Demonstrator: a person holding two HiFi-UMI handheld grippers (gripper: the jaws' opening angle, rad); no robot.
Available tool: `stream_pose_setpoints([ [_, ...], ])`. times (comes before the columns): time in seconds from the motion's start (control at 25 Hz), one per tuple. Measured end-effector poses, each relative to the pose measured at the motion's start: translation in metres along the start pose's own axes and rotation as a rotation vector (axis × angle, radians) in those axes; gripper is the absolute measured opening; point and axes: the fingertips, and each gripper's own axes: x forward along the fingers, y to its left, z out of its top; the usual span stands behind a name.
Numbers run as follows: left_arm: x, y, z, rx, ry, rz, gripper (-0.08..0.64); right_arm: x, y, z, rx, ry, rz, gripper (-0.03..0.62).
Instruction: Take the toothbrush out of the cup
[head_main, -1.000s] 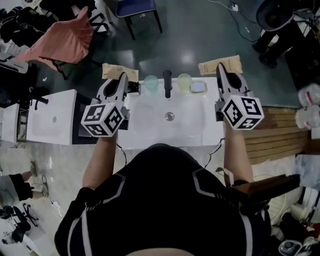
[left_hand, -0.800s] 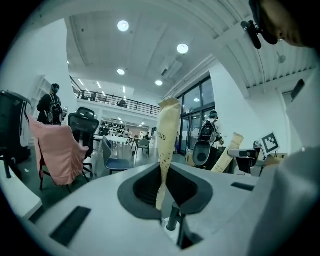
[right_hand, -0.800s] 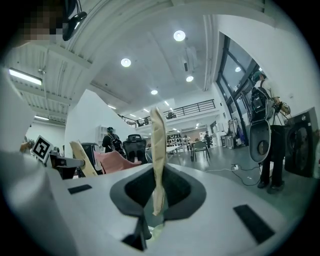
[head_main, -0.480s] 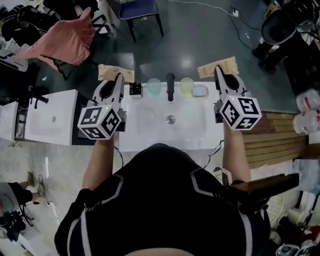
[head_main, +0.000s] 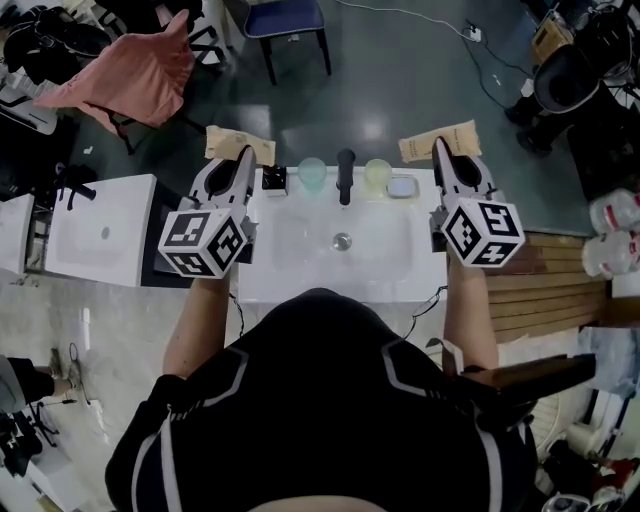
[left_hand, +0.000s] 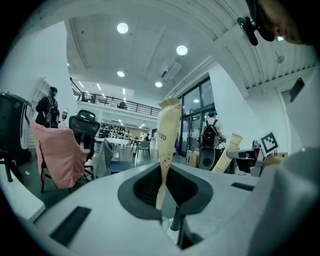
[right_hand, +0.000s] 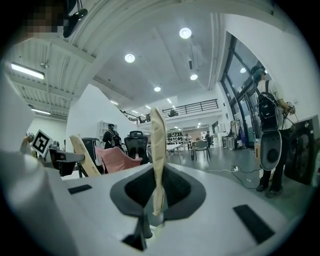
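A beige paper sachet (left_hand: 167, 135) is pinched in the left tongs (head_main: 245, 153), a second beige sachet (right_hand: 158, 150) in the right tongs (head_main: 441, 144)

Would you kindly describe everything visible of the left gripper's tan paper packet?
The tan paper packet looks like a flat kraft-paper sachet with dark print near its top. Seen edge-on, it rises from the left gripper, which is shut on its lower end. From above it shows past the sink's far edge.
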Motion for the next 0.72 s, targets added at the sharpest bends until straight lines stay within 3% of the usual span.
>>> stream_pose_setpoints([
  [0.72, -0.0001, 0.003, 0.0013, -0.003, -0.021, 0.018, 0.031, 0.0047, 0.0036, 0.0015, -0.023, 0.01, 0.005, 0.037],
])
